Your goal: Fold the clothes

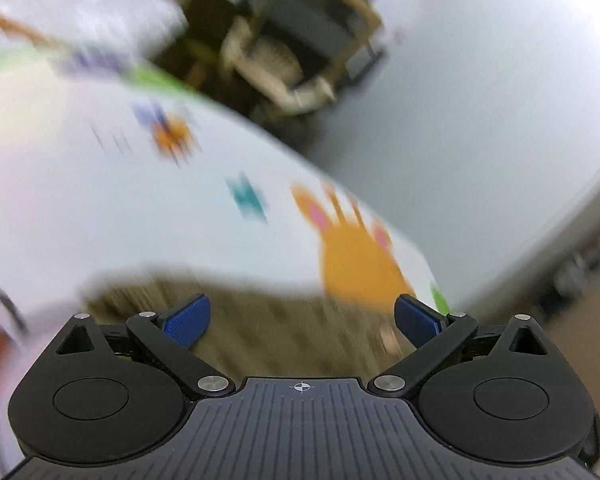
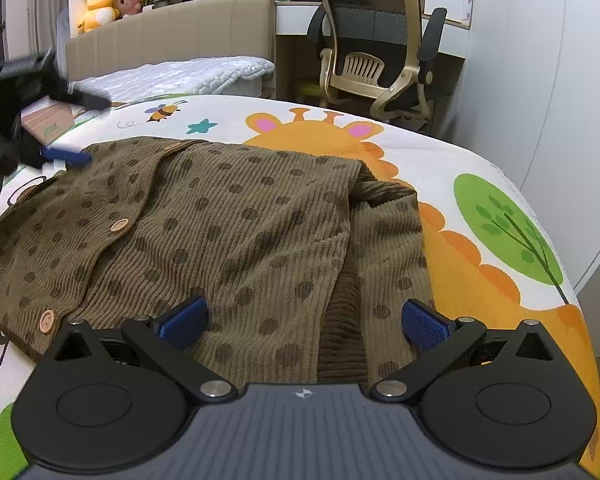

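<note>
So far the brown dotted cardigan (image 2: pixel 204 232) lies spread on the cartoon-print bed cover (image 2: pixel 480 184), its right side apparently turned in over the front; the left side and the final halving look undone. The right gripper (image 2: pixel 304 320) hovers over the hem, jaws spread and empty. The left gripper (image 1: pixel 302 320), blurred, also stands open near the far edge. An office chair (image 2: pixel 376 52) and cardboard box (image 2: pixel 48 120) sit clear of the work.
</note>
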Demonstrator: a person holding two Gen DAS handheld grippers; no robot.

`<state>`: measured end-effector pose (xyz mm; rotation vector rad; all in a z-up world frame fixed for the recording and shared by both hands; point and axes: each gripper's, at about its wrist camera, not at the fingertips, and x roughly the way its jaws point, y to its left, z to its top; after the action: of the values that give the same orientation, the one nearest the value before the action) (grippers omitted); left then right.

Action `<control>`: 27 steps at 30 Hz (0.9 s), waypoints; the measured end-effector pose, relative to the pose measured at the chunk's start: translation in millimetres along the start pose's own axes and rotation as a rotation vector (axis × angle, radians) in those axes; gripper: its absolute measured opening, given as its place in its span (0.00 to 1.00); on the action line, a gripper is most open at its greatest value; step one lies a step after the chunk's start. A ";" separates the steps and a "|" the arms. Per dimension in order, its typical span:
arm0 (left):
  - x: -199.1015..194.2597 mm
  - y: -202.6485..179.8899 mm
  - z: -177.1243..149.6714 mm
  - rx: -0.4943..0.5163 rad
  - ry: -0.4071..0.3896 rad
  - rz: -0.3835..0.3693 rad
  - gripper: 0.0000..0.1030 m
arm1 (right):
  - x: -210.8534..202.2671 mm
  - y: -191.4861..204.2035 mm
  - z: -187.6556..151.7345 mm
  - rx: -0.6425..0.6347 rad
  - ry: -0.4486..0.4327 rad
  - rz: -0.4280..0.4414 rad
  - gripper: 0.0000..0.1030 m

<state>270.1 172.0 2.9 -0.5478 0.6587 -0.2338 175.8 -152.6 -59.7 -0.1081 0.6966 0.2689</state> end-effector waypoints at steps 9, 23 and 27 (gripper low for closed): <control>-60.7 32.5 -21.6 0.064 0.089 0.082 0.98 | 0.6 -1.8 0.2 0.018 0.008 0.011 1.00; -67.9 15.9 -71.7 0.189 0.116 0.196 0.06 | -35.6 35.6 9.6 -0.128 -0.156 -0.033 1.00; -84.0 2.7 -54.3 0.123 0.070 0.090 0.06 | -79.2 97.6 21.8 -0.295 -0.278 0.135 1.00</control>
<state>170.9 183.5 9.1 -0.3927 0.7304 -0.2081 103.9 -71.4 7.3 -0.3000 0.3850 0.5059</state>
